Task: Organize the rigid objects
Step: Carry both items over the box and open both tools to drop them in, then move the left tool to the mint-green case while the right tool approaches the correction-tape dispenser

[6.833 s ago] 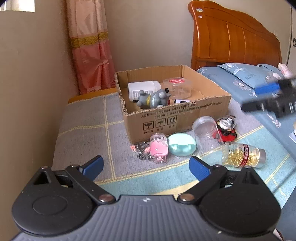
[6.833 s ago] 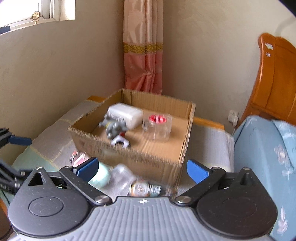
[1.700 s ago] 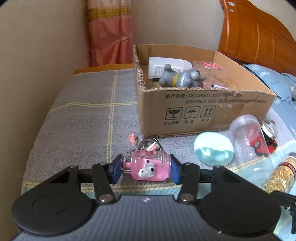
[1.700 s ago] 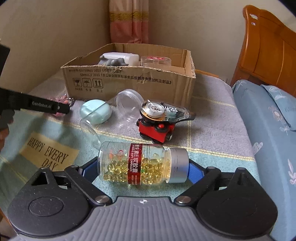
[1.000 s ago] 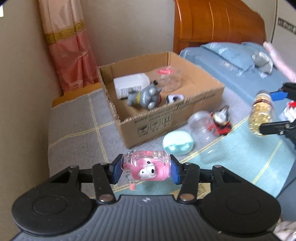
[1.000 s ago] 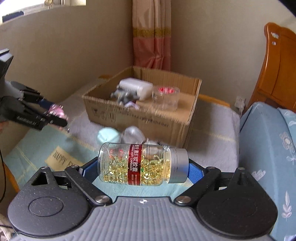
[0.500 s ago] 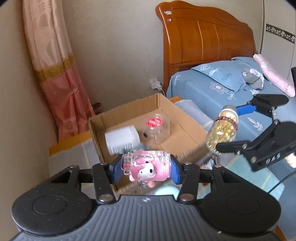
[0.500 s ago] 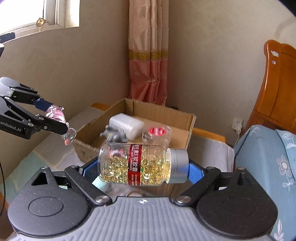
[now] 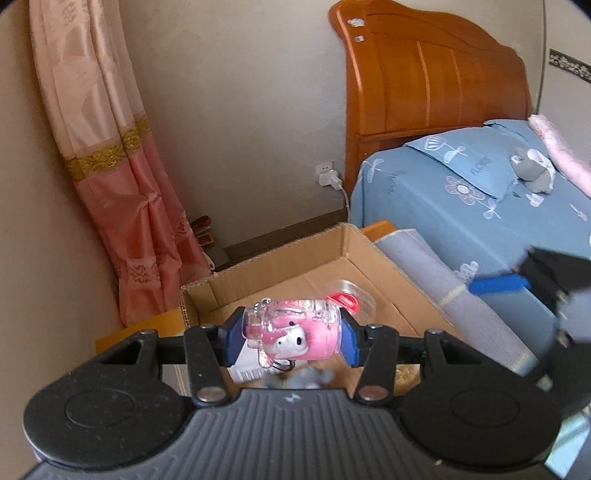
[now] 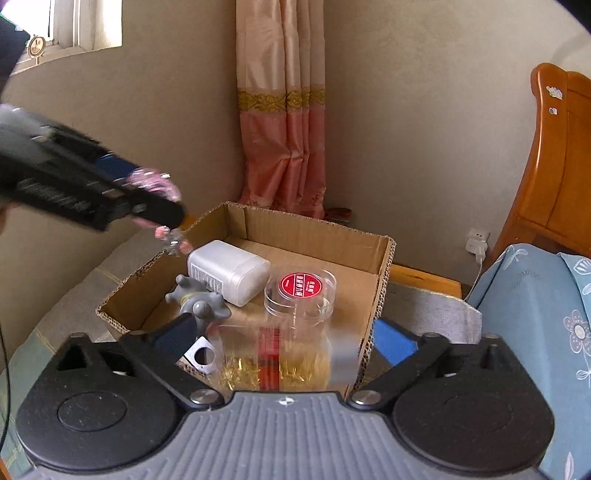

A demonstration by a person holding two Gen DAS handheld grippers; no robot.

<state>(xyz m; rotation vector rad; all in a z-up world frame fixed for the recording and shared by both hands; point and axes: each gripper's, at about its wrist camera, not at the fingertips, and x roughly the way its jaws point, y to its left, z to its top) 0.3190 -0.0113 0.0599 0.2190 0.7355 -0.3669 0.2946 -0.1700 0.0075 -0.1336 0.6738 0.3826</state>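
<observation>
inside the cardboard box (image 10: 384, 266), the clear jar's (image 10: 299, 295) red label is unreadable.

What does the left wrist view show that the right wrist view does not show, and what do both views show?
Only the left wrist view: the pink keychain case sharp, pressed between the left gripper pads, and a grey plush toy on the blue bed.

Only the right wrist view: the capsule bottle, blurred, between the right gripper jaws, which are opening and clear of it; a window.

Both: the cardboard box, the clear jar with a red label, the white container, the pink curtain.
</observation>
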